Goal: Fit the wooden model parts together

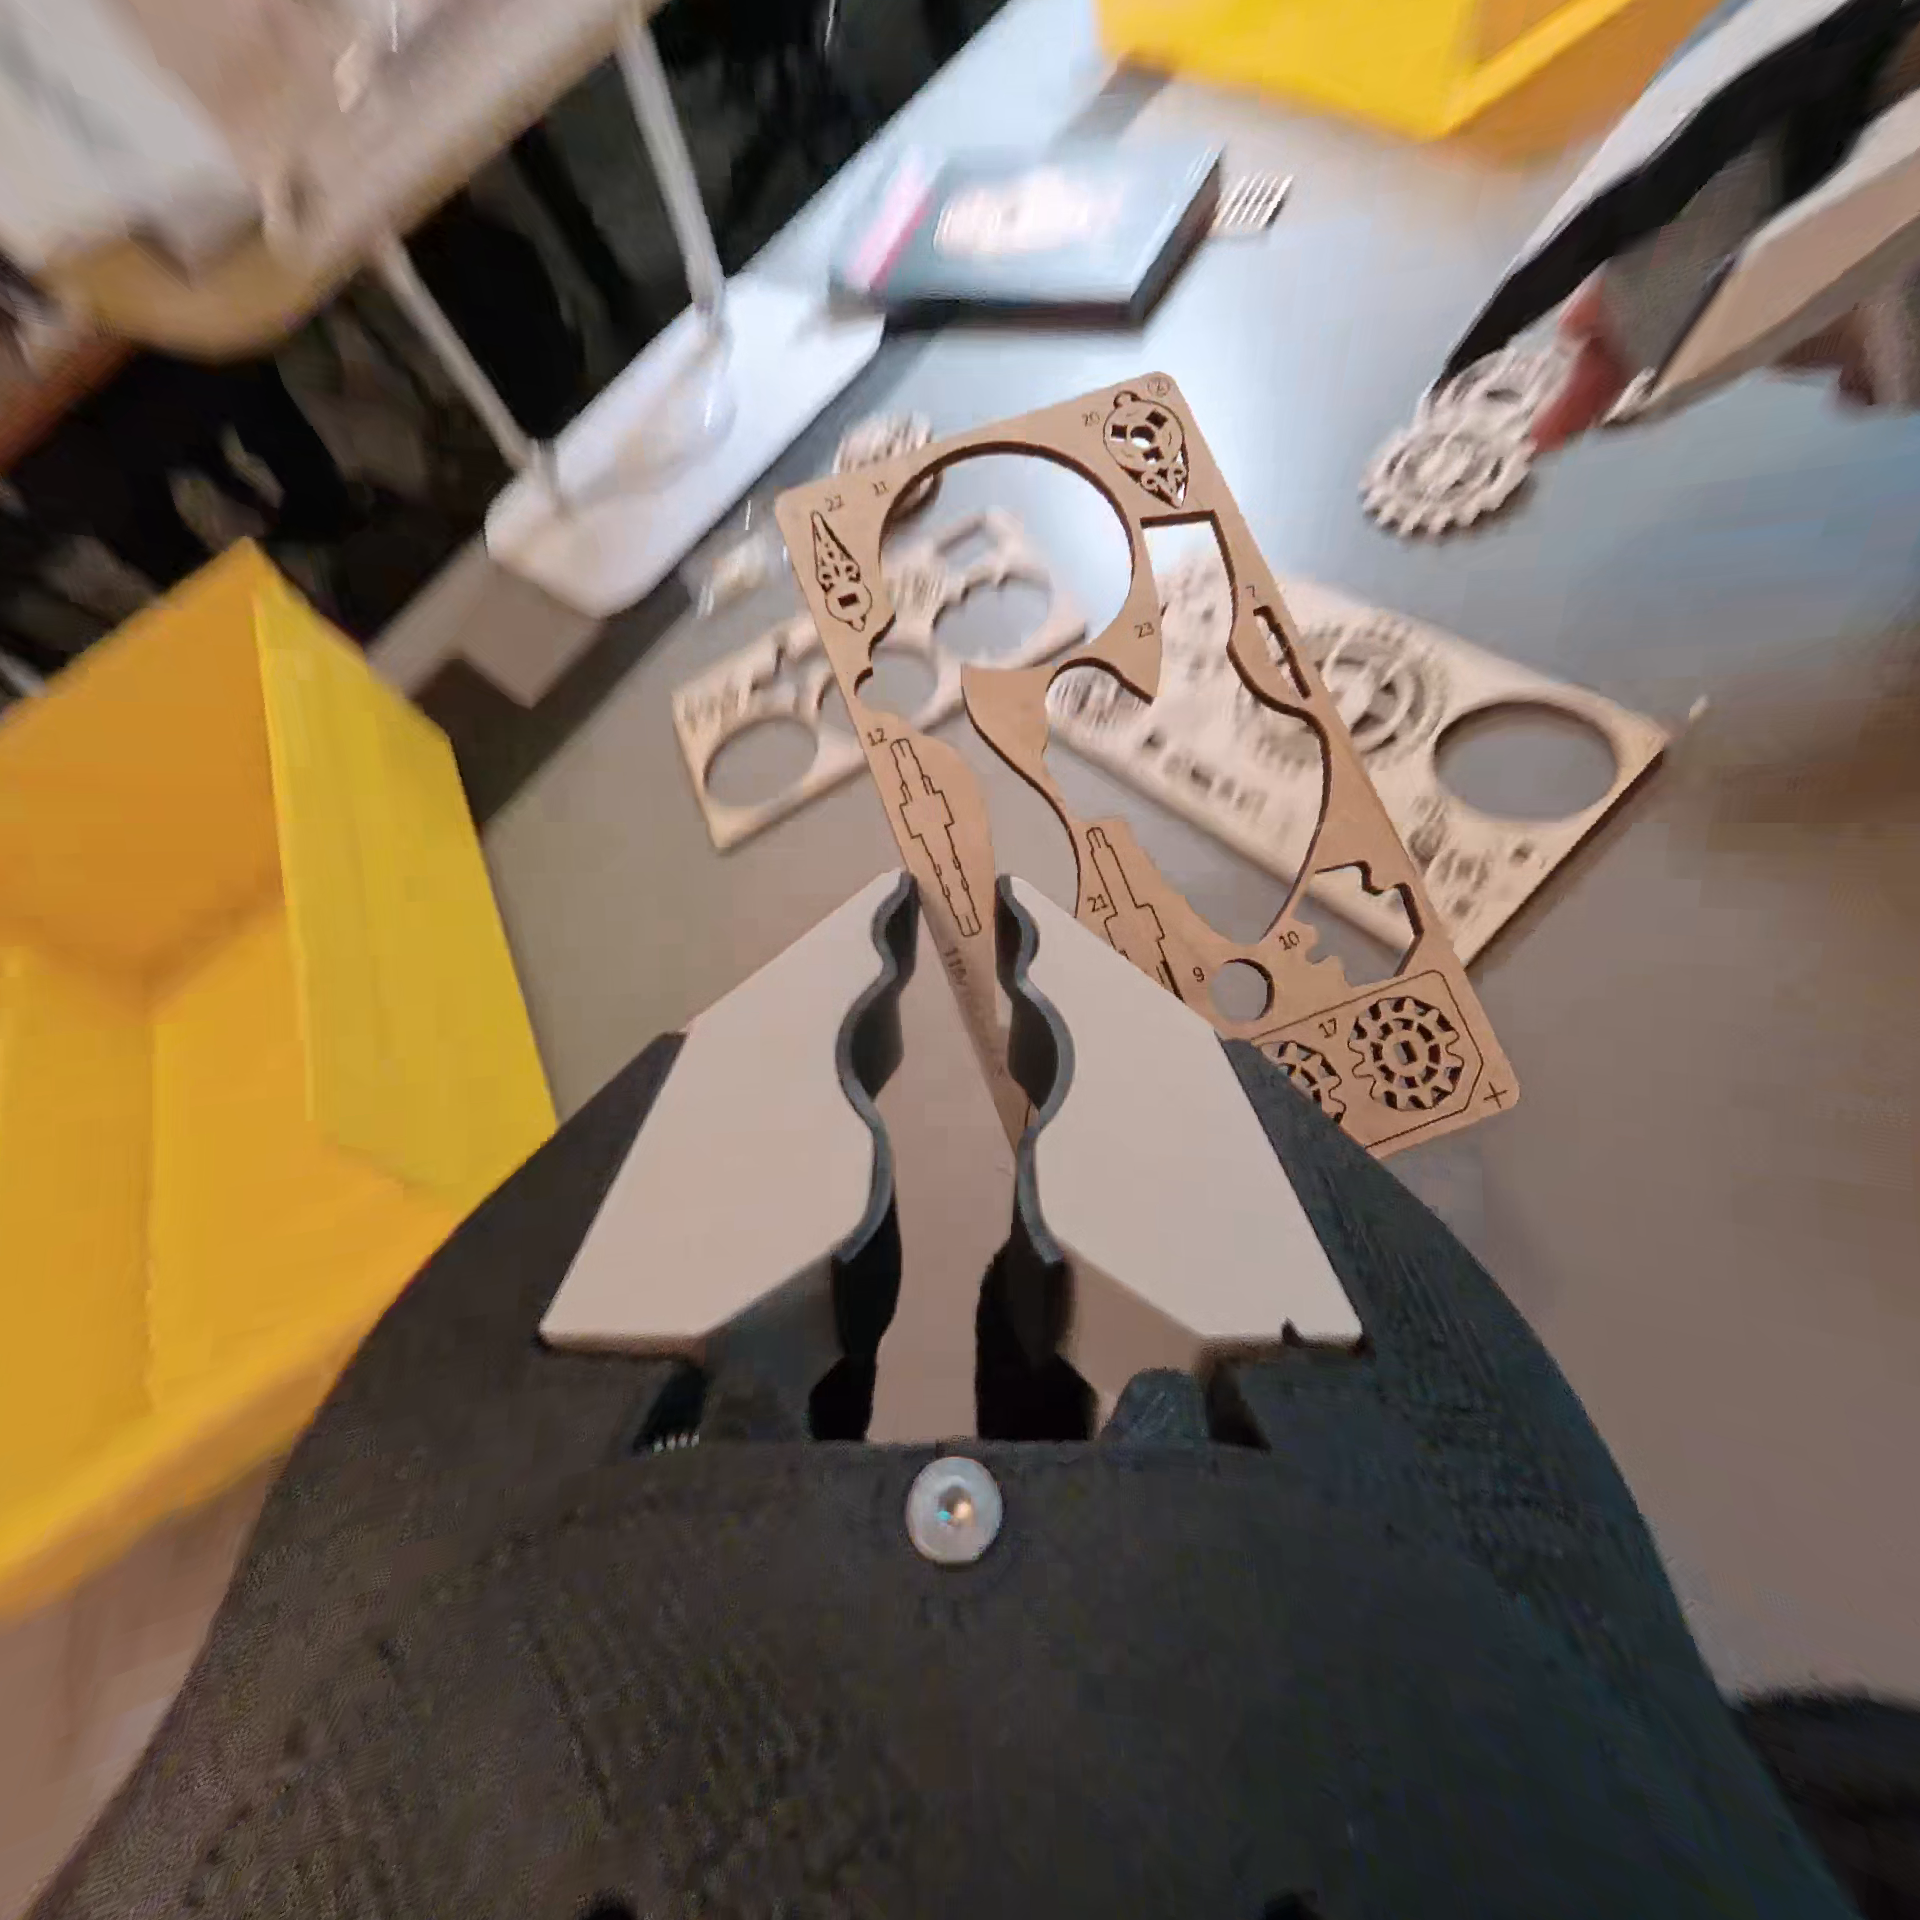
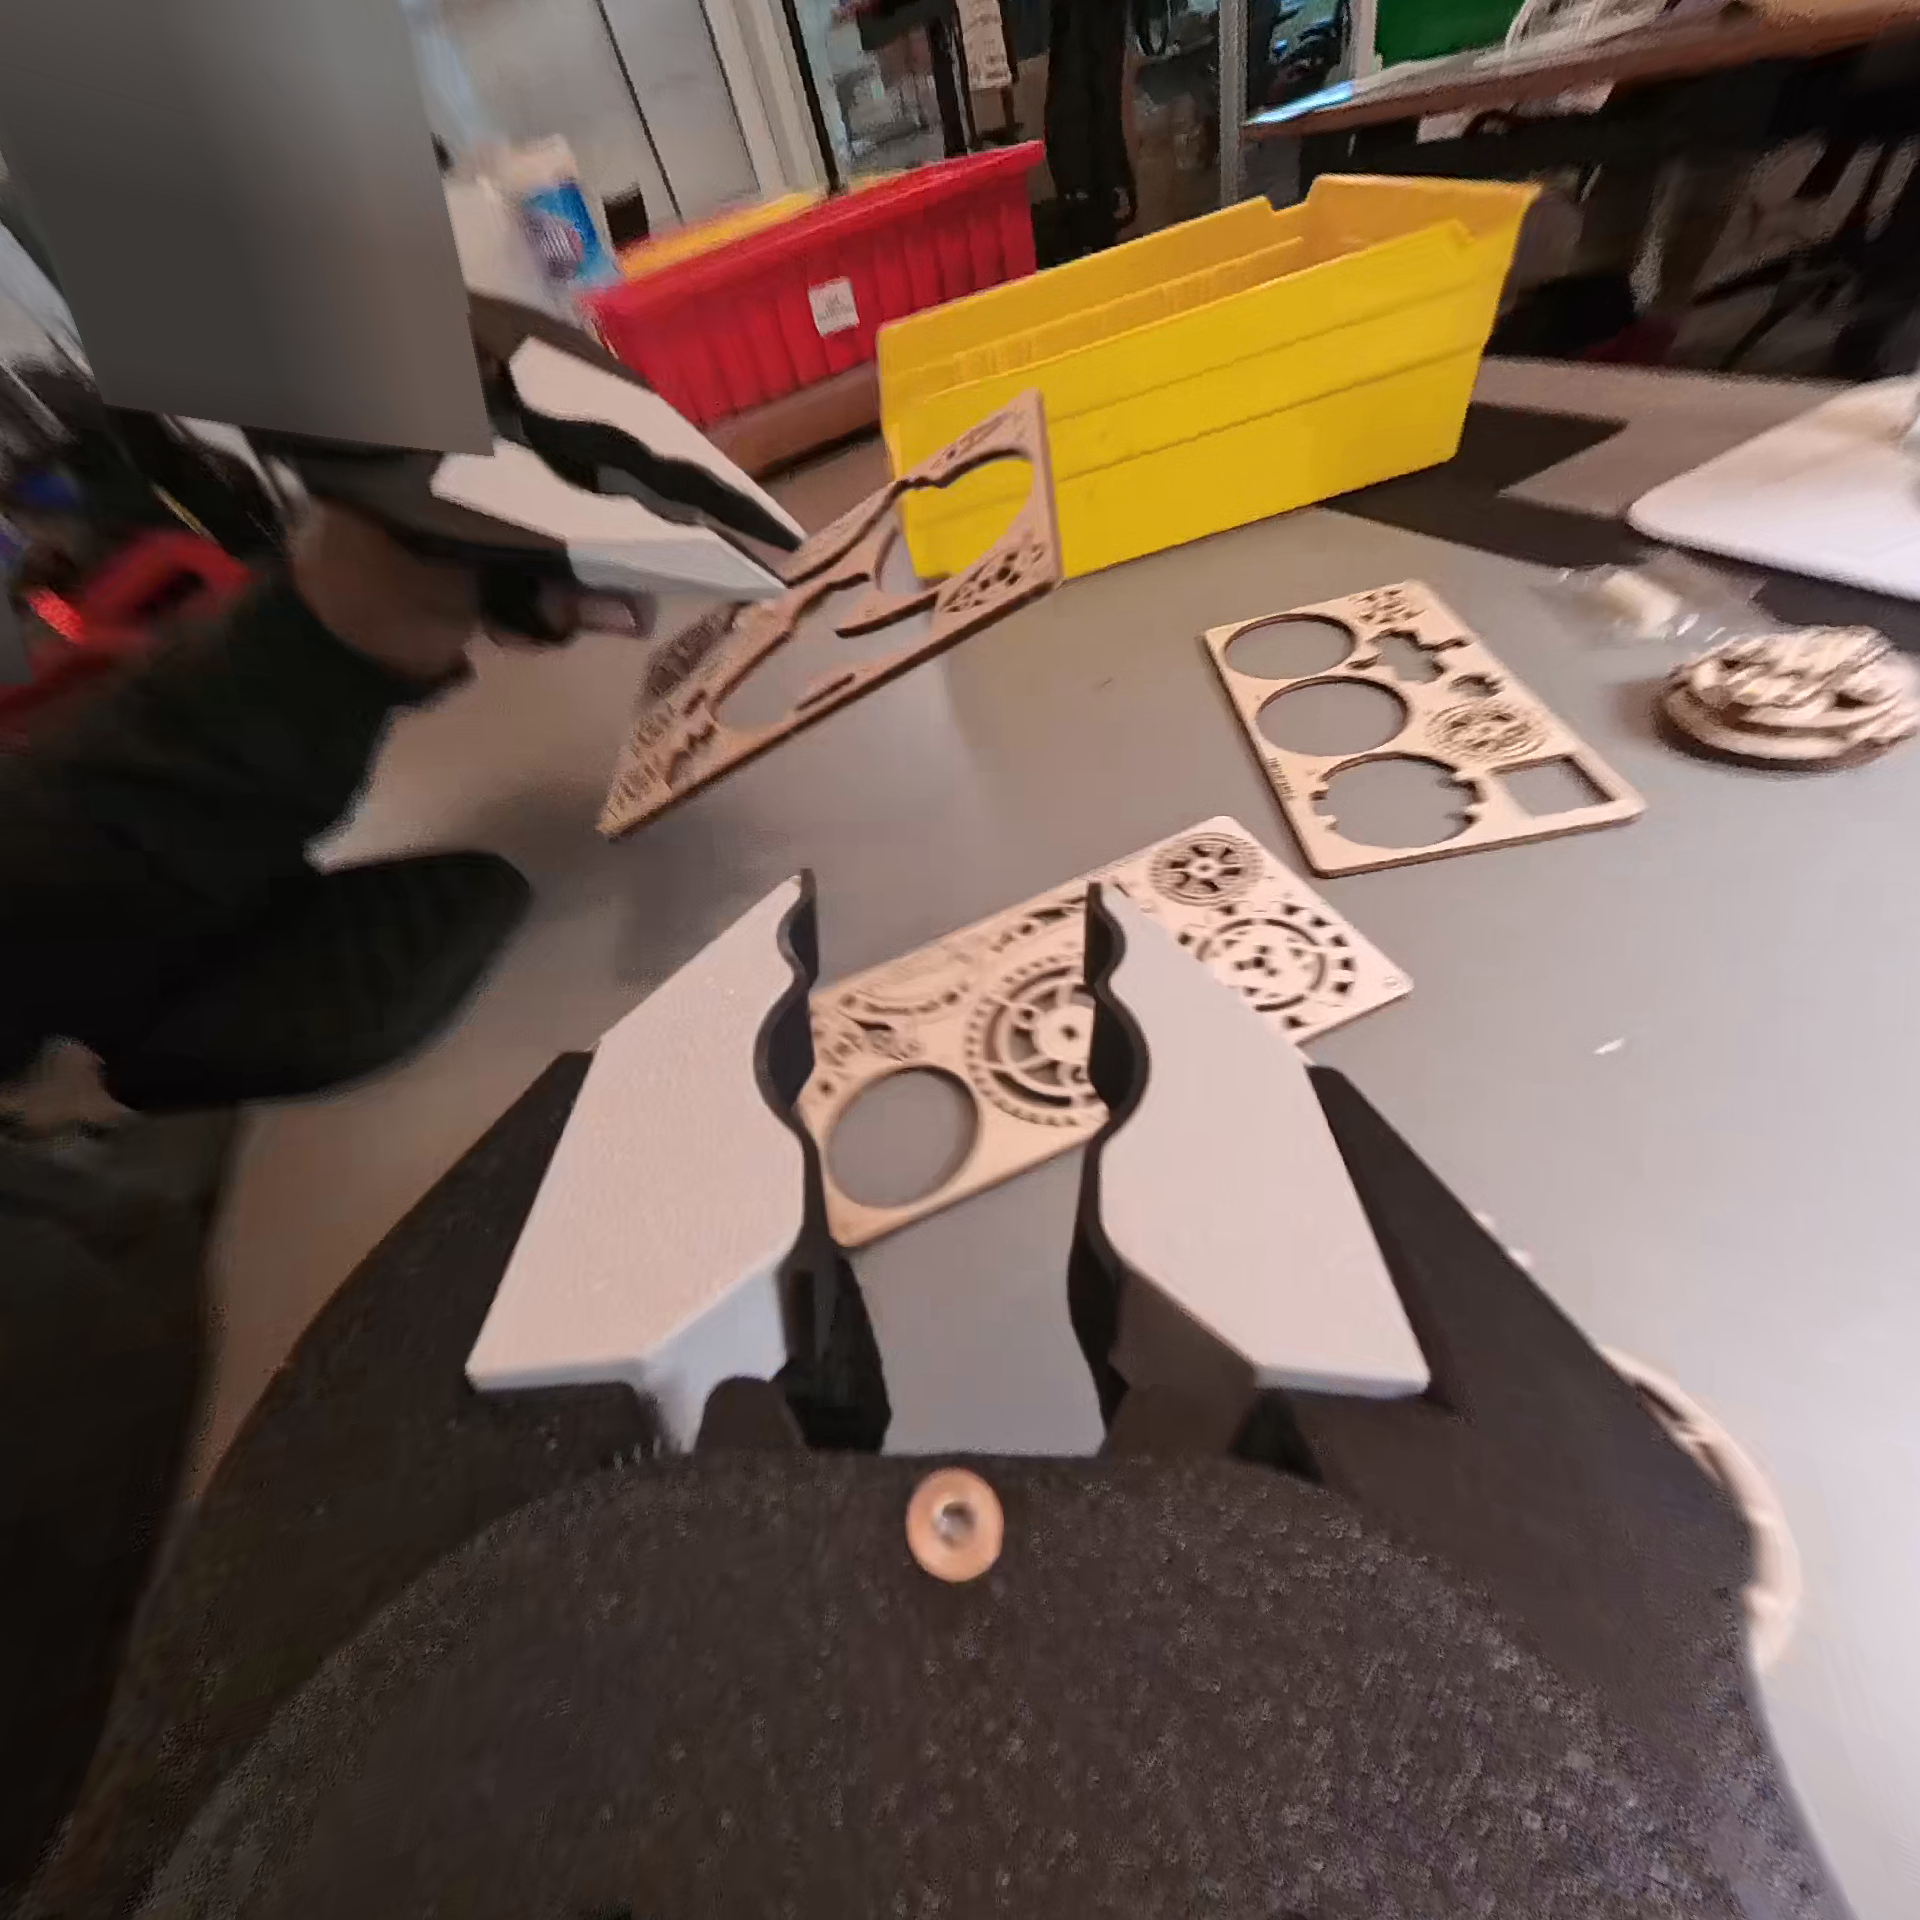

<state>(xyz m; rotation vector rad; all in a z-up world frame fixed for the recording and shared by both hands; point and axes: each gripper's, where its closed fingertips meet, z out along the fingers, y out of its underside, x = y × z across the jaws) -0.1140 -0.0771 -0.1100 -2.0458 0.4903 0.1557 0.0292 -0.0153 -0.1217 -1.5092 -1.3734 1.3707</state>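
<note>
L gripper (image 1: 958,894) pinched on wooden parts sheet (image 1: 1049,665), held up off grey table (image 1: 1714,1039). R gripper (image 2: 948,899) fingers wide, empty, over gear sheet (image 2: 1049,1029) lying flat; poss. assembled gear piece (image 2: 1787,701) far right, blurry.

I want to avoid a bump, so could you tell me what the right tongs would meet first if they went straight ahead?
Most likely the wooden parts sheet lying flat on the grey table between the open right tongs; depth is unclear.
</note>
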